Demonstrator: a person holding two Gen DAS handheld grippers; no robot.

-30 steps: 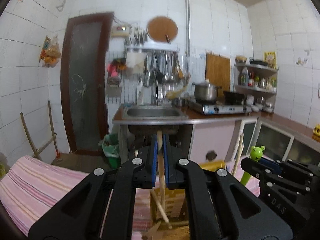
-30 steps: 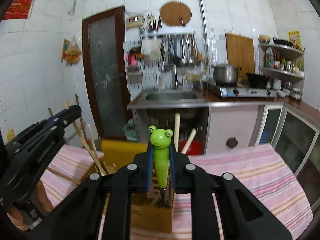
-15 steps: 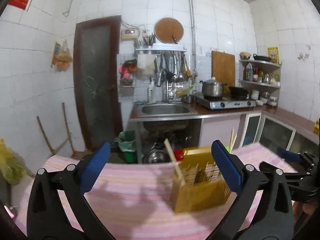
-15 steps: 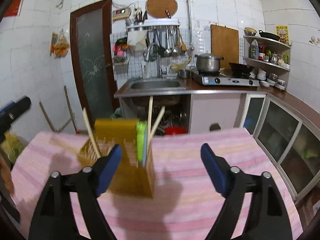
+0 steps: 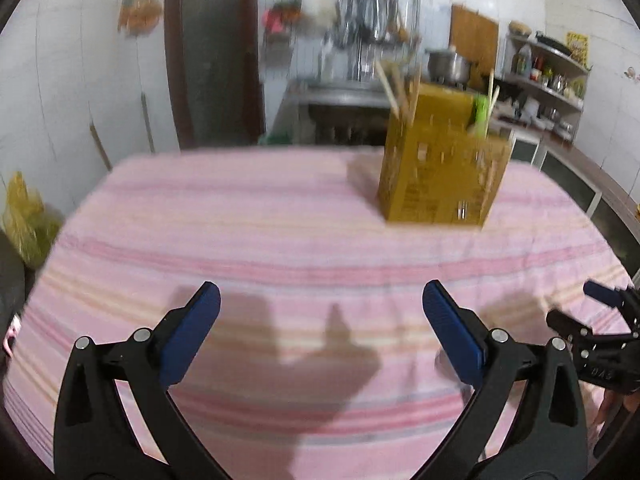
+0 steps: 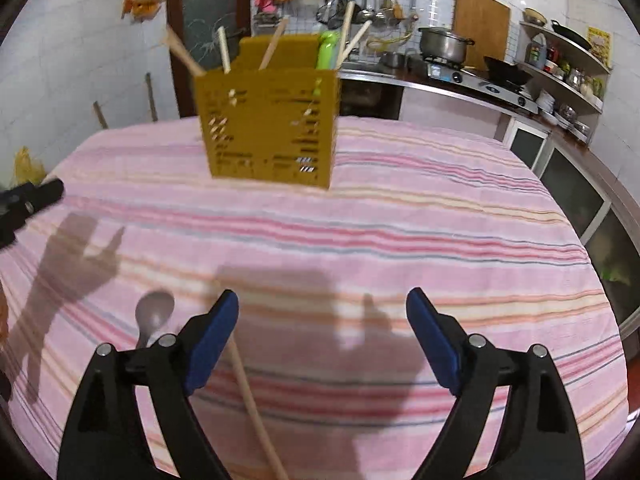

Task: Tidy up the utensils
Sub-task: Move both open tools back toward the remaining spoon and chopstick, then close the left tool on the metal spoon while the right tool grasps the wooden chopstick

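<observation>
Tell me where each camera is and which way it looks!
Left wrist: rides the left claw, open, facing the yellow holder across the pink cloth; the right claw peeks in.
Right wrist: rides the right claw, open, facing the yellow holder; a spoon and chopstick lie nearby.
Both see holder and cloth.

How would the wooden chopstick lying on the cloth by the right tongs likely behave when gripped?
The wooden chopstick looks thin, straight and probably stiff and light. Round and lying flat on the striped cloth, it may roll or pivot if pinched near one end.
</observation>
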